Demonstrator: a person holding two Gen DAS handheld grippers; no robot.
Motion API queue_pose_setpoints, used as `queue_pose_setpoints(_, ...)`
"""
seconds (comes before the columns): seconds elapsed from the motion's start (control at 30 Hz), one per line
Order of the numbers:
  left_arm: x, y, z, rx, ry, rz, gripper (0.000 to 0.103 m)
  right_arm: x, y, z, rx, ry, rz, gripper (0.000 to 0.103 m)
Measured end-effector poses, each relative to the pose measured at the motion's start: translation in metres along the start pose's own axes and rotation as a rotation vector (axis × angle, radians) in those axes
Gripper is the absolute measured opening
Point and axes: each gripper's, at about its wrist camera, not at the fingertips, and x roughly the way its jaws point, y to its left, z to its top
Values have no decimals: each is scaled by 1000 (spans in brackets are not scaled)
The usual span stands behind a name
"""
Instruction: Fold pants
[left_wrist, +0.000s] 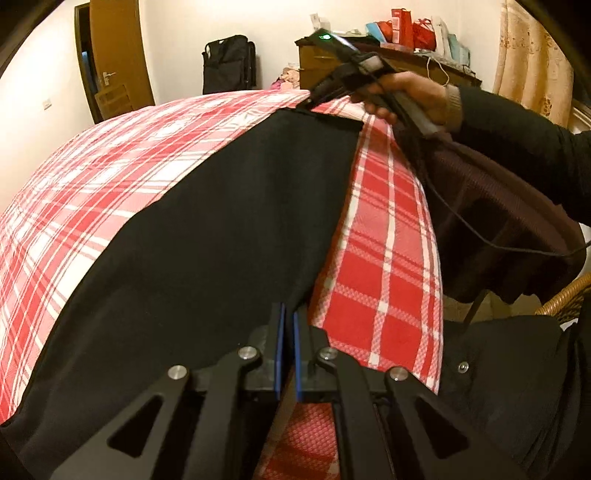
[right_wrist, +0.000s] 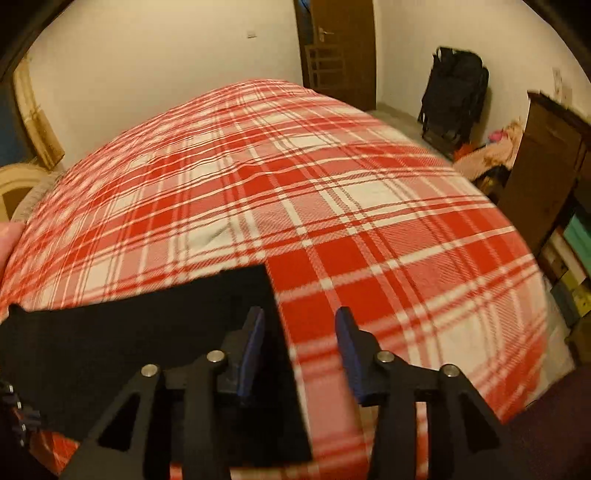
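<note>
Black pants lie flat along the red and white plaid bed. My left gripper sits at the near right edge of the pants, its blue pads nearly together with a thin gap; whether cloth is pinched is unclear. My right gripper is open, hovering just above the far corner of the pants, its left finger over the black cloth and its right finger over the bedspread. In the left wrist view the right gripper shows at the far end of the pants, held by a hand.
A brown dresser with red bags on top stands beyond the bed. A black bag leans on the wall by a wooden door. A wicker chair is at the right. The person's dark sleeve crosses the right side.
</note>
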Motion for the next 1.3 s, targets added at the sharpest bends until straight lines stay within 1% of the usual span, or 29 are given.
queue_pose_setpoints(0.03,0,-2,0,4,1,0,4,-6,7,-2,-10,-1,14,47)
queue_pose_setpoints(0.07,0,-3,0,9,-1,-1,5,-13,18,-3,-23,-2,26,53)
queue_pose_setpoints(0.13,-1,-6,0,22,-2,13,6,-25,42,-5,-61,-12,58,54)
queue_pose_setpoints(0.17,-1,-6,1,22,-2,26,13,-30,60,-8,-93,-13,92,54)
queue_pose_setpoints(0.2,-4,-5,1,14,-4,51,14,-34,82,-10,-144,-10,132,54)
queue_pose_setpoints(0.23,-10,-4,1,5,-12,60,15,-38,107,-15,-201,-13,162,54)
queue_pose_setpoints(0.3,-29,-2,-3,-10,-55,83,15,-44,155,-28,-316,-19,229,54)
queue_pose_setpoints(0.33,-43,0,-7,-20,-86,94,18,-46,180,-35,-366,-20,276,54)
queue_pose_setpoints(0.37,-57,3,-13,-31,-115,107,30,-47,200,-42,-402,-16,317,54)
queue_pose_setpoints(0.4,-70,6,-20,-45,-140,129,39,-47,227,-50,-444,-4,368,54)
queue_pose_setpoints(0.43,-82,11,-29,-65,-157,165,50,-47,242,-56,-463,5,401,54)
queue_pose_setpoints(0.5,-98,24,-48,-118,-161,186,51,-43,277,-71,-507,33,470,54)
queue_pose_setpoints(0.57,-101,38,-65,-182,-136,197,49,-34,304,-88,-540,78,503,54)
queue_pose_setpoints(0.63,-94,46,-83,-216,-94,209,49,-23,324,-110,-601,164,525,54)
queue_pose_setpoints(0.67,-90,47,-90,-220,-76,210,49,-20,329,-122,-640,185,511,55)
queue_pose_setpoints(0.7,-85,48,-98,-228,-57,209,49,-27,332,-131,-694,134,479,55)
queue_pose_setpoints(0.73,-81,49,-104,-241,-40,203,49,-31,332,-136,-733,140,465,55)
queue_pose_setpoints(0.77,-81,48,-110,-251,-47,197,49,-34,331,-136,-745,163,472,55)
queue_pose_setpoints(0.8,-83,45,-114,-257,-74,194,49,-36,330,-134,-746,207,493,55)
queue_pose_setpoints(0.83,-85,43,-117,-266,-79,180,50,-37,330,-130,-752,238,508,55)
queue_pose_setpoints(0.87,-88,41,-120,-267,-83,180,50,-39,330,-126,-761,235,507,55)
queue_pose_setpoints(0.9,-91,39,-122,-263,-87,187,50,-42,332,-119,-767,208,496,55)
queue_pose_setpoints(0.97,-104,35,-130,-259,-104,217,50,-43,340,-102,-745,183,509,55)
queue_pose_setpoints(1.03,-124,39,-144,-272,-117,270,50,-36,356,-81,-675,166,544,55)
queue_pose_setpoints(1.1,-148,51,-161,-302,-129,354,51,-26,376,-59,-595,156,603,55)
queue_pose_setpoints(1.13,-161,58,-171,-323,-131,401,53,-19,389,-51,-559,159,629,55)
queue_pose_setpoints(1.2,-191,75,-195,-381,-133,521,57,-6,416,-37,-523,161,659,55)
queue_pose_setpoints(1.23,-210,88,-212,-436,-124,604,61,0,429,-33,-519,154,670,55)
queue_pose_setpoints(1.3,-241,115,-249,-557,-103,751,64,14,460,-27,-501,181,705,55)
